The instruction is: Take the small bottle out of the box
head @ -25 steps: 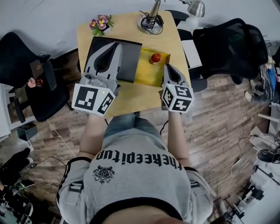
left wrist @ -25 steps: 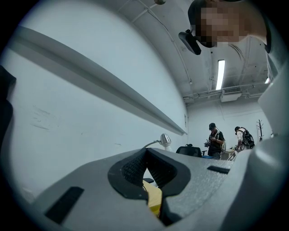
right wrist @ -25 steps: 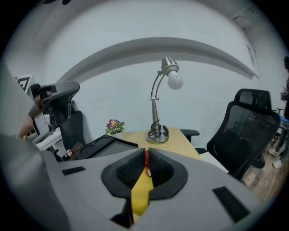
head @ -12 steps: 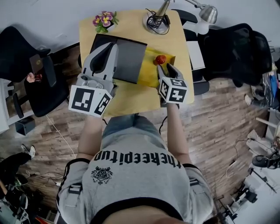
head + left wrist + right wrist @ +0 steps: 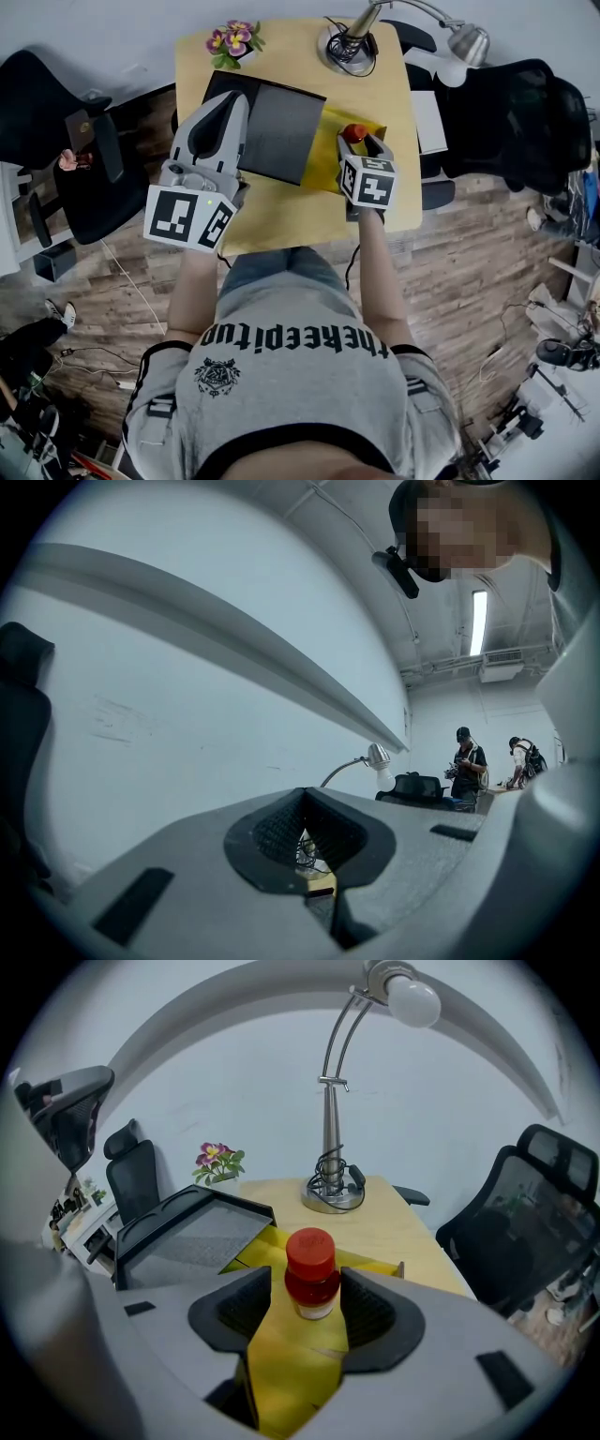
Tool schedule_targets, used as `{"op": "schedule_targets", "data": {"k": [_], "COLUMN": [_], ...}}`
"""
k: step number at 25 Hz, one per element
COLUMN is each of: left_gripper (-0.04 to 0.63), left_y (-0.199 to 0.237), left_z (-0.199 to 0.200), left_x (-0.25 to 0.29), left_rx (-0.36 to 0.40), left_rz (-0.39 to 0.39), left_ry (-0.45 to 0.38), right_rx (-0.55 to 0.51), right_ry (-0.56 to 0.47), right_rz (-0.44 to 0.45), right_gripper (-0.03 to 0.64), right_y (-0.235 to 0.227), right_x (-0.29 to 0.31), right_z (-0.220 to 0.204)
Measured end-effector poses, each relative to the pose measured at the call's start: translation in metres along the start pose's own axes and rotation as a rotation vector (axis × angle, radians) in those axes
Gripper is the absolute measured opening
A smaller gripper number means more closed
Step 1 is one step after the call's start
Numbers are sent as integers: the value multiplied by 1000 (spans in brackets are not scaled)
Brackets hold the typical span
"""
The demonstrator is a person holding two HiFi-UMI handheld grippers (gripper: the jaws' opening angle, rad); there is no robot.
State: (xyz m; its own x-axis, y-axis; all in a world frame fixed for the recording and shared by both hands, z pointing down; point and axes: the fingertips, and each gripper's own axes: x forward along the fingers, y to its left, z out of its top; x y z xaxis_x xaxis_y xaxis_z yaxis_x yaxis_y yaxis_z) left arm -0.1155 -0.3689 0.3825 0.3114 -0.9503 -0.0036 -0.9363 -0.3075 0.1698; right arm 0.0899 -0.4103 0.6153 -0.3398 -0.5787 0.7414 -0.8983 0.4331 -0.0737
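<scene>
The right gripper (image 5: 307,1288) has its ribbed dark pads (image 5: 246,1309) opening to either side of the small red-capped bottle (image 5: 310,1252), flanking its body without clearly pressing it. The bottle stands upright, long axis vertical and cap pointing up, on the yellow cardboard of the open box (image 5: 291,1372). The left gripper (image 5: 306,799) is raised above the table, its fingers pressed together at the tips with nothing between them. Beside the box lies a flat dark grey tray (image 5: 277,127) on the light wooden table (image 5: 291,211), with a silver desk lamp (image 5: 330,1129) at the far edge.
</scene>
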Motion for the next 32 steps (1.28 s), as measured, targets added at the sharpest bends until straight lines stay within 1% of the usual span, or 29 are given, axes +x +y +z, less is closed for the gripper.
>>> {"op": "schedule_targets", "data": {"k": [6, 10, 15, 18, 24, 29, 32], "left_gripper": [3, 3, 3, 3, 3, 3, 3], "left_y": [11, 16, 14, 12, 2, -12, -20], "left_z": [-7, -10, -10, -7, 0, 8, 13], "left_x": [1, 0, 1, 0, -2, -7, -9], "left_rx": [-5, -10, -10, -6, 2, 10, 16], "left_rz": [17, 27, 22, 16, -3, -29, -47], "left_ry": [12, 16, 17, 14, 1, -16, -28], "right_rx": [-12, -42, -54, -28, 9, 0, -30], "right_ry": [34, 39, 32, 1, -103, -185, -236], "right_rz": [-24, -58, -43, -28, -1, 25, 20], "right_gripper": [209, 209, 209, 209, 209, 209, 209], "right_y": [-4, -8, -6, -3, 3, 10, 14], "right_x": [16, 19, 18, 12, -9, -37, -55], "right_z": [-5, -5, -5, -4, 9, 25, 36]}}
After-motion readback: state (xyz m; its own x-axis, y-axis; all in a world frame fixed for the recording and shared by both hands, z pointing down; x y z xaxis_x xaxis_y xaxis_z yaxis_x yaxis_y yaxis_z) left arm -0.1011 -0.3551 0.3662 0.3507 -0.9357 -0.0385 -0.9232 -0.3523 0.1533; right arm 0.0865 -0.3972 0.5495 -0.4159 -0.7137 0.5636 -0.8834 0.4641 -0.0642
